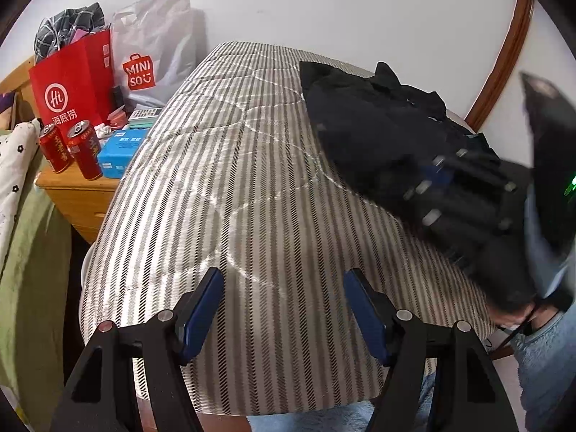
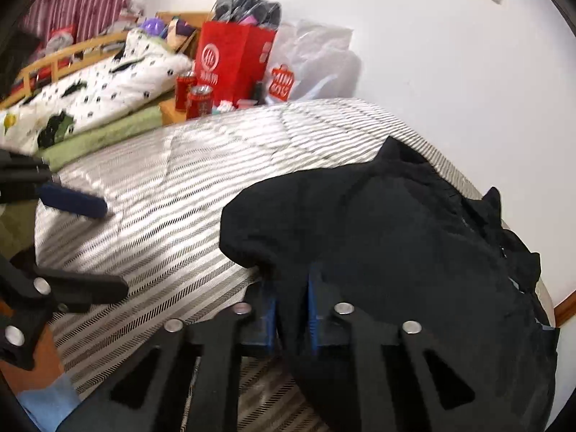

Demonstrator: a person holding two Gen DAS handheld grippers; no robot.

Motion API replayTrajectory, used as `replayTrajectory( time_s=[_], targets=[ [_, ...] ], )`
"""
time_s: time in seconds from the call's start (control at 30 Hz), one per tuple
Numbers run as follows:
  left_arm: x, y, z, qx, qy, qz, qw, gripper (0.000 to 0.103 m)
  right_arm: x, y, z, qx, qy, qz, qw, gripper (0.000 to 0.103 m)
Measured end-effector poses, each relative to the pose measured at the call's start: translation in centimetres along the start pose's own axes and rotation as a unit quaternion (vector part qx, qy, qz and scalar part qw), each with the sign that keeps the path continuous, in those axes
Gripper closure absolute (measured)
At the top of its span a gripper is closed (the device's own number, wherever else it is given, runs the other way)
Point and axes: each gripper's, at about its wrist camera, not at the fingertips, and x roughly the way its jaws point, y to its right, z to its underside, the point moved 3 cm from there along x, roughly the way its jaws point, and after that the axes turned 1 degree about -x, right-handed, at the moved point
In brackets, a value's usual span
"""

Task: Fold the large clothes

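A black garment (image 2: 396,237) lies bunched on the right side of a striped mattress (image 1: 230,194), its near edge hanging toward the near end. The right gripper (image 2: 292,309) has its blue pads closed tight on a fold of that near edge — cloth fills the narrow gap between them. The left gripper (image 1: 282,309) hovers over bare mattress at the near left, jaws spread wide and holding nothing. Far left, beside the mattress, a wooden nightstand (image 1: 77,198) carries two red cans (image 1: 70,149), a red bag (image 1: 72,79) and a blue box (image 1: 118,153).
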Motion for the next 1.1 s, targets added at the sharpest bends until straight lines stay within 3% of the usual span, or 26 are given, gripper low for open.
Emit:
replayTrajectory(
  time_s=[0.1, 0.27, 0.53, 0.6, 0.77, 0.9, 1.1],
  targets=[
    [0.0, 0.6, -0.1, 0.001, 0.001, 0.004, 1.0000, 0.035, -2.8, 2.9, -0.7, 0.044, 0.043, 0.014, 0.998, 0.094],
    [-0.3, 2.2, -0.3, 0.011, 0.007, 0.007, 0.9999, 0.035, -7.6, 10.1, -0.3, 0.147, 0.097, 0.057, 0.983, 0.095],
    [-0.7, 5.8, -1.0, 0.027, 0.020, 0.026, 0.9991, 0.035, -12.9, 20.5, 6.9, 0.301, 0.142, 0.083, 0.940, 0.096],
    [-0.6, 7.0, -1.1, 0.033, 0.020, 0.033, 0.9987, 0.035, -12.9, 21.5, 9.6, 0.315, 0.129, 0.100, 0.935, 0.096],
    [-0.1, 10.7, -1.1, 0.058, 0.019, 0.049, 0.9969, 0.035, -11.8, 23.6, 15.6, 0.368, 0.070, 0.088, 0.923, 0.095],
    [1.2, 13.5, -1.1, 0.072, 0.008, 0.067, 0.9951, 0.036, -11.8, 24.0, 18.5, 0.368, 0.034, 0.086, 0.925, 0.090],
    [3.1, 17.9, -0.7, 0.092, -0.006, 0.102, 0.9906, 0.037, -15.0, 25.8, 22.3, 0.347, 0.001, 0.165, 0.923, 0.088]
  ],
)
